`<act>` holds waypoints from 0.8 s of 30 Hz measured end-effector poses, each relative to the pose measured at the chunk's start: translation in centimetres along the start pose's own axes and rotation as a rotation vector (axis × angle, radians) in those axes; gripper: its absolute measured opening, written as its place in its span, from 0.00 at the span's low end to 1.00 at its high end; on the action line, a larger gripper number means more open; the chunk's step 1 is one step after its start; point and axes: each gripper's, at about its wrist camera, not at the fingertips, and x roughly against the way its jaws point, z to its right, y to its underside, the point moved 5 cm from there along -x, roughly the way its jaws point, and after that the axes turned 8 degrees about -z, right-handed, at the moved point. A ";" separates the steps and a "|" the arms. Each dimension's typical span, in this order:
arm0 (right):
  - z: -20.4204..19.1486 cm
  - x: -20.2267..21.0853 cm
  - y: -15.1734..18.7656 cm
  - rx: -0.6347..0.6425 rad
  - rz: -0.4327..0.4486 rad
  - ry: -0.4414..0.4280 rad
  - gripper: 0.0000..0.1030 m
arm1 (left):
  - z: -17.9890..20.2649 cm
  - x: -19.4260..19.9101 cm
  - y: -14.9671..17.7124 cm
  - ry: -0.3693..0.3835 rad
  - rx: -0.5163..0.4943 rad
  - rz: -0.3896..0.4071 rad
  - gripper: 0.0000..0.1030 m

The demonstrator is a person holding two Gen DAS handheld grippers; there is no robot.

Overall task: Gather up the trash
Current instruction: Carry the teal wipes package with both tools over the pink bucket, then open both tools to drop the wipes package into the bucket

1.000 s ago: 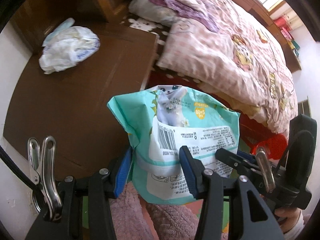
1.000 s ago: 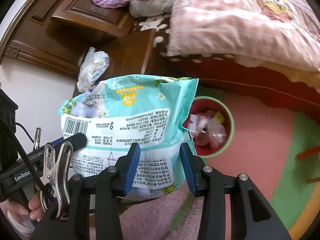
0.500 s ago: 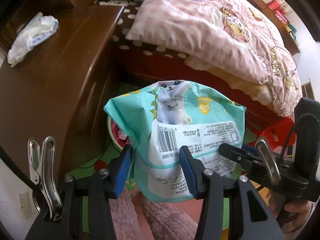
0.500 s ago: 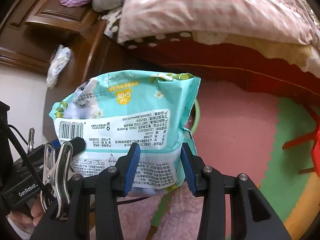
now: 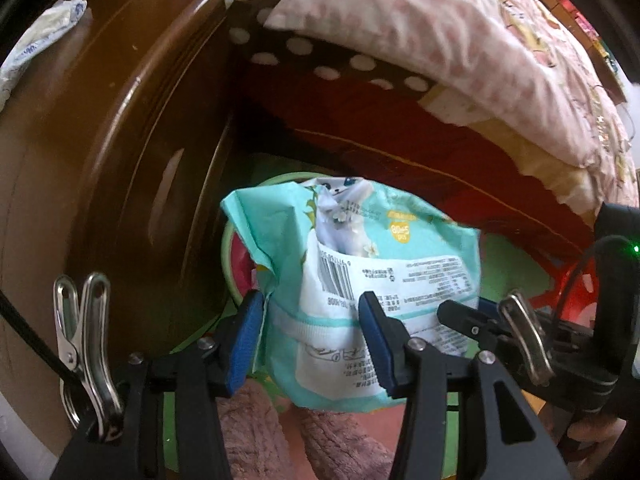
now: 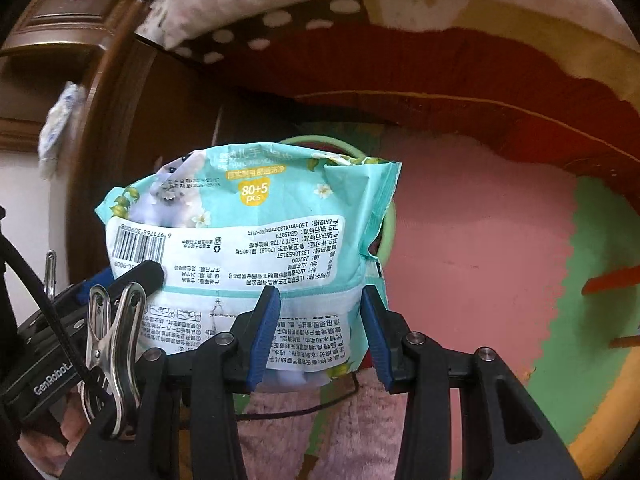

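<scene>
Holding the crinkly teal wipes pack (image 5: 360, 280) pinched in both your left gripper (image 5: 310, 336) and right gripper (image 6: 318, 330) just above the round green bin (image 5: 276, 179), you have 1 drop left, then the crumpled white wrapper (image 5: 38, 46) on the wooden nightstand (image 5: 100, 140).

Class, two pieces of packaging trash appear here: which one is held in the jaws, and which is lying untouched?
The teal wet-wipe packet is held by both the left gripper and the right gripper. The crumpled white wrapper lies untouched on the brown nightstand.
</scene>
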 end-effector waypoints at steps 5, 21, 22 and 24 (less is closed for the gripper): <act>0.3 -2.2 -1.5 -0.025 -0.018 -0.006 0.42 | -1.1 -1.0 -0.7 -0.009 0.021 -0.023 0.51; -1.4 -2.1 -2.9 0.002 -0.023 -0.007 0.42 | -0.9 0.4 -1.2 0.018 0.015 -0.044 0.53; -1.5 -2.0 -2.9 0.001 -0.022 -0.007 0.42 | -0.8 0.7 -1.2 0.022 0.014 -0.044 0.53; -1.7 -1.6 -2.7 0.000 -0.018 -0.007 0.42 | -0.6 1.5 -1.0 0.034 0.012 -0.042 0.53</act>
